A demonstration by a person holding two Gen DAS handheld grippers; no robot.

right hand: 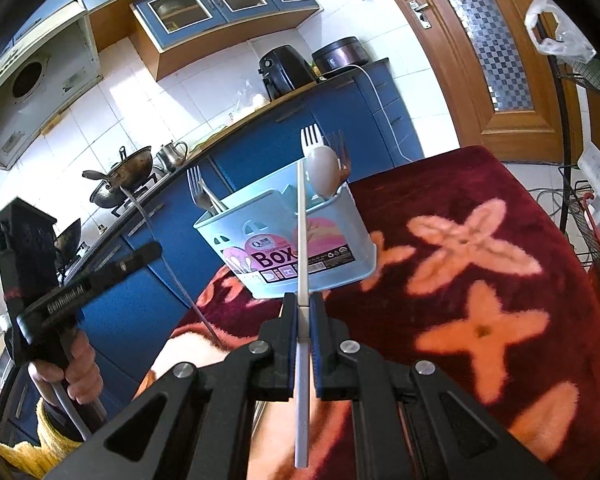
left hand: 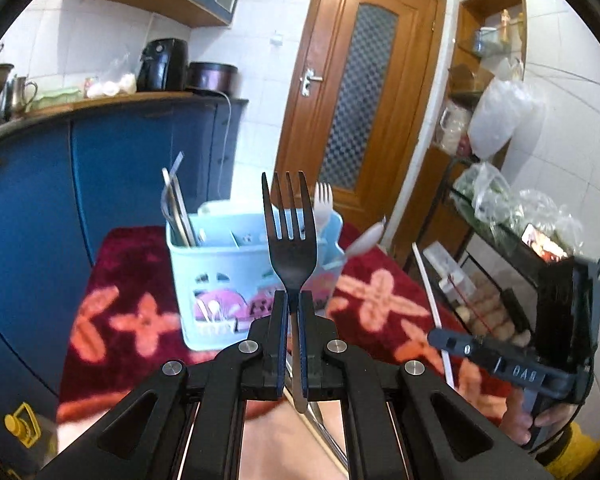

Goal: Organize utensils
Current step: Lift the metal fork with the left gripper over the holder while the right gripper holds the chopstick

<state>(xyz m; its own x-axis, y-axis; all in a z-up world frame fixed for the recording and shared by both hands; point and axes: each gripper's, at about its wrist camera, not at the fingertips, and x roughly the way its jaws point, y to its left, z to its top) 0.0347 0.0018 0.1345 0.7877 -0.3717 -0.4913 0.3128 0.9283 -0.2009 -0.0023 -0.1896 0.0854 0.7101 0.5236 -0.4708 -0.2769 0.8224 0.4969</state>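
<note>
My left gripper (left hand: 294, 300) is shut on the neck of a metal fork (left hand: 288, 220), which stands upright with its tines up in front of the light blue utensil box (left hand: 216, 280). My right gripper (right hand: 304, 312) is shut on the handle of a white plastic spoon (right hand: 322, 172), whose bowl is raised over the box (right hand: 332, 248) at its right compartment. Inside the box stand metal utensils (left hand: 176, 208) at the left and a white plastic fork (left hand: 324, 200) at the right. Each gripper shows in the other view: the right gripper (left hand: 440, 340) at the right, the left gripper (right hand: 148, 252) at the left.
The box sits on a table under a dark red blanket with pink flowers (right hand: 480, 248). Blue cabinets (left hand: 100, 168) with a worktop run behind it, and a wok (right hand: 124, 176) sits on the stove. A wooden door (left hand: 360, 92) and a wire rack with plastic bags (left hand: 500, 208) stand to the right.
</note>
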